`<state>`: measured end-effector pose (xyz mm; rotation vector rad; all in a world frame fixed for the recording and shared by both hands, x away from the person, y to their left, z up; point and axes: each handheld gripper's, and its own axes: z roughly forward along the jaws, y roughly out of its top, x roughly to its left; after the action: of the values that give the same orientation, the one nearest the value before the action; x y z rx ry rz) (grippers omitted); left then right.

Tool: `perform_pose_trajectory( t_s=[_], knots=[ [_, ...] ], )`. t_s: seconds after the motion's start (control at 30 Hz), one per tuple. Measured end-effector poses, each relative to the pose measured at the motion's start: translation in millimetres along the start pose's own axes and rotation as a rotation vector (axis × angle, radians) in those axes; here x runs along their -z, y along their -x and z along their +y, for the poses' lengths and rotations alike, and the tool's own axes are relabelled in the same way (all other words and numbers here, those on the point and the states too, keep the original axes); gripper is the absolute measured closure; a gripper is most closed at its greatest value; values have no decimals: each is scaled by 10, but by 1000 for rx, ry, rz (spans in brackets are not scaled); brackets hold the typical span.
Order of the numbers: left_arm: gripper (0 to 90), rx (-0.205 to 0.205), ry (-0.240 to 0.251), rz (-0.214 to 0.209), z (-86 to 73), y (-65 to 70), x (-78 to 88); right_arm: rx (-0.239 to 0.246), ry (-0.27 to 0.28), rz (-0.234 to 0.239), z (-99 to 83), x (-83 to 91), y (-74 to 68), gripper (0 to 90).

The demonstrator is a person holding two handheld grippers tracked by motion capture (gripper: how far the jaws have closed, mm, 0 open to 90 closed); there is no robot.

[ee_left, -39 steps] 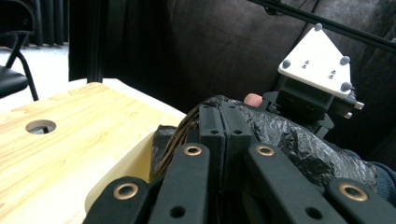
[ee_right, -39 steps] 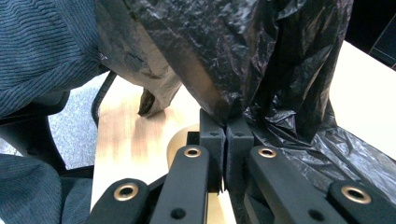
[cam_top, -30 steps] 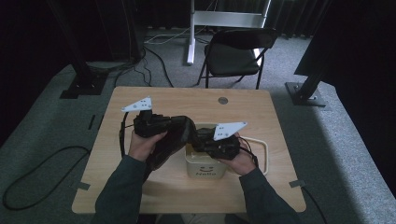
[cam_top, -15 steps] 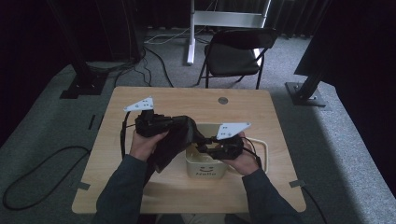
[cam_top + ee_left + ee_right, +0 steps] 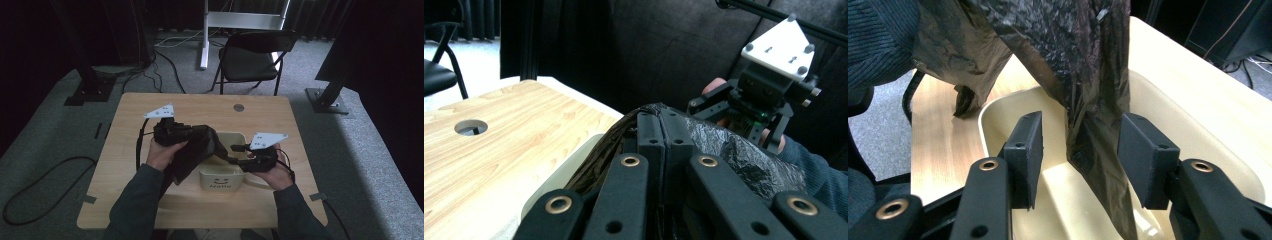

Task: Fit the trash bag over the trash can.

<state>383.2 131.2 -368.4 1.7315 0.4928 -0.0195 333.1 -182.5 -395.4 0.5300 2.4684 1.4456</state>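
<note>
Black bag (image 5: 196, 150) over cream bin (image 5: 222, 176), between right gripper's (image 5: 1079, 150) parted jaws.

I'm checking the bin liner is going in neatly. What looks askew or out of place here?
The black bag isn't lining the cream bin: one twisted strip dangles inside, the rest bunched over its left rim and the table.
</note>
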Motion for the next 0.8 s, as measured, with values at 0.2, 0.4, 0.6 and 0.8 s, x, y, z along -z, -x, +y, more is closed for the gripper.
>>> perform_pose_trajectory(
  t_s=[0.2, 0.4, 0.6, 0.8],
  knots=[
    [897, 3, -24, 3, -14, -26, -101, -11, 17, -15, -32, 85, 24, 531],
    [897, 2, -39, 10, -20, -46, -173, -16, 32, -27, -61, 154, 32, 537],
    [894, -2, -59, 22, -26, -53, -261, -13, 51, -31, -42, 197, 23, 543],
    [893, -11, -89, 27, -34, -55, -390, -8, 70, -19, 3, 212, 3, 527]
  ],
)
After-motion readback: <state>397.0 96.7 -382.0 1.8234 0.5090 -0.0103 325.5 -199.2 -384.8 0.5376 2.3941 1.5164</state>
